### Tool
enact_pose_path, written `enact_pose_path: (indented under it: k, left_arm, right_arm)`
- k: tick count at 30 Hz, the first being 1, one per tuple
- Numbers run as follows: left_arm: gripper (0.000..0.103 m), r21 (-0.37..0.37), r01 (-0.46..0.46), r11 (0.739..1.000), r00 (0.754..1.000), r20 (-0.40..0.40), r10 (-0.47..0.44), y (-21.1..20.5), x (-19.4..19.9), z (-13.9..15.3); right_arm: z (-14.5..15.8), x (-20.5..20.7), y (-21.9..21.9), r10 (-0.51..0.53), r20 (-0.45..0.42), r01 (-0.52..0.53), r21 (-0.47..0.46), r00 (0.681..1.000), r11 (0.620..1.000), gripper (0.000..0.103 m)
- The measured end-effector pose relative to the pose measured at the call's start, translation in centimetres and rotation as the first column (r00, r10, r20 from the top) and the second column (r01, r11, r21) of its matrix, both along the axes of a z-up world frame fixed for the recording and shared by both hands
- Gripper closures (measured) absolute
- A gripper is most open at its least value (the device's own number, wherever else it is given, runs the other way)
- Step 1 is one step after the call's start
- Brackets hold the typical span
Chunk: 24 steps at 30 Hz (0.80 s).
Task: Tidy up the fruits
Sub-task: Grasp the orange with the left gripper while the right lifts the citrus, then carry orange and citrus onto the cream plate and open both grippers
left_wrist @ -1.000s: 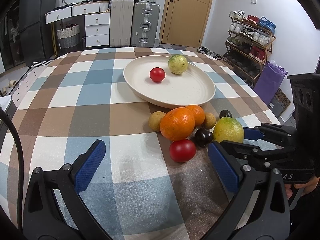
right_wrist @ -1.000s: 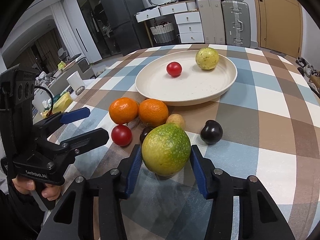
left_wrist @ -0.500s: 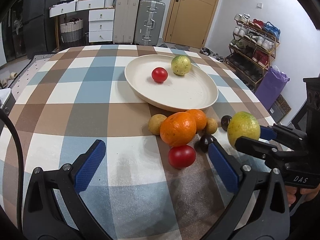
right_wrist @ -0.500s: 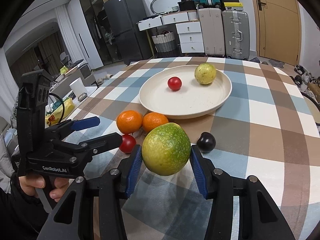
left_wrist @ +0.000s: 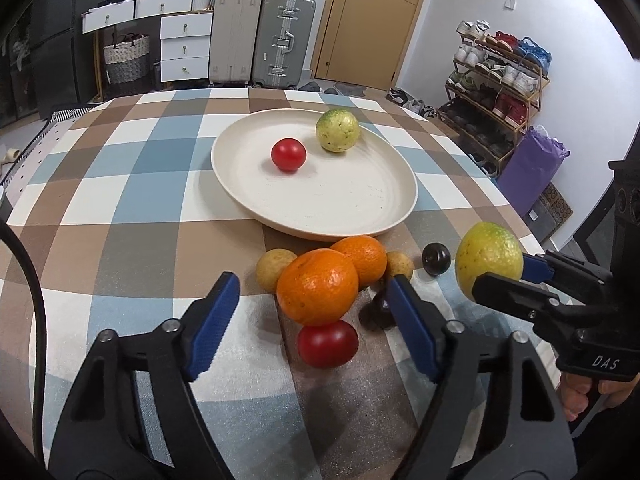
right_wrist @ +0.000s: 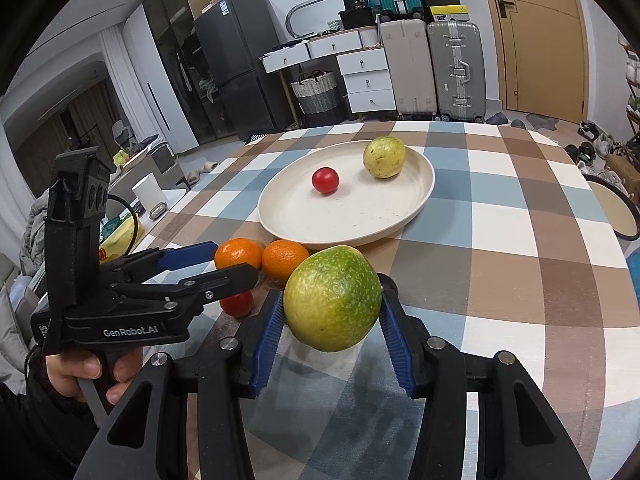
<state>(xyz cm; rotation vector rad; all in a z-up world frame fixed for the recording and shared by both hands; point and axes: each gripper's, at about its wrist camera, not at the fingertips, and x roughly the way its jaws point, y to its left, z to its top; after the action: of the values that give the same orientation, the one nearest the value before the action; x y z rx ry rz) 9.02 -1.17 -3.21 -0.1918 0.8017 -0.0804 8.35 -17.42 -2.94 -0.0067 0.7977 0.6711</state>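
Fruits are split between two places: a red tomato (left_wrist: 288, 154) and a pale yellow-green round fruit (left_wrist: 337, 130) lie in the cream round plate (left_wrist: 394, 216) at upper centre of the left wrist view; the rest sit clustered on the checked worktop (left_wrist: 120, 216) just below the plate's rim. The right tool (right_wrist: 330, 326) pinches a large green-yellow citrus fruit (right_wrist: 332, 298) between its blue pads, clear of the worktop. The left tool (left_wrist: 310, 312) has just been closing, but its jaws remain spread, nothing pressed between them, with a large orange (left_wrist: 317, 287) and a second red tomato (left_wrist: 327, 343) lying ahead of them.

Hazards:
- The citrus is round and smooth; a loosened grip would probably drop it onto the cluster.
- Closing the left tool on the packed cluster may scatter neighbouring fruit toward the worktop edge.
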Motion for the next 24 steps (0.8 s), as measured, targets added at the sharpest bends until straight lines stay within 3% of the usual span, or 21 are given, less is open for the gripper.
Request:
enact_pose_path:
  k: [11,24]
  left_arm:
    - [0.065,0.009,0.023,1.0,1.0,-0.015,-0.023,-0.13,0.74,-0.64]
    - [0.066,0.0,0.035,0.999,0.999,0.021,-0.035,0.06,0.18,0.15]
  right_arm:
    - [-0.1,0.21,-0.55,-0.014,-0.011,0.014,0.002,1.0,1.0,0.054]
    - [0.06,0.19,-0.68,-0.017,-0.002,0.017,0.005,1.0,1.0,0.054]
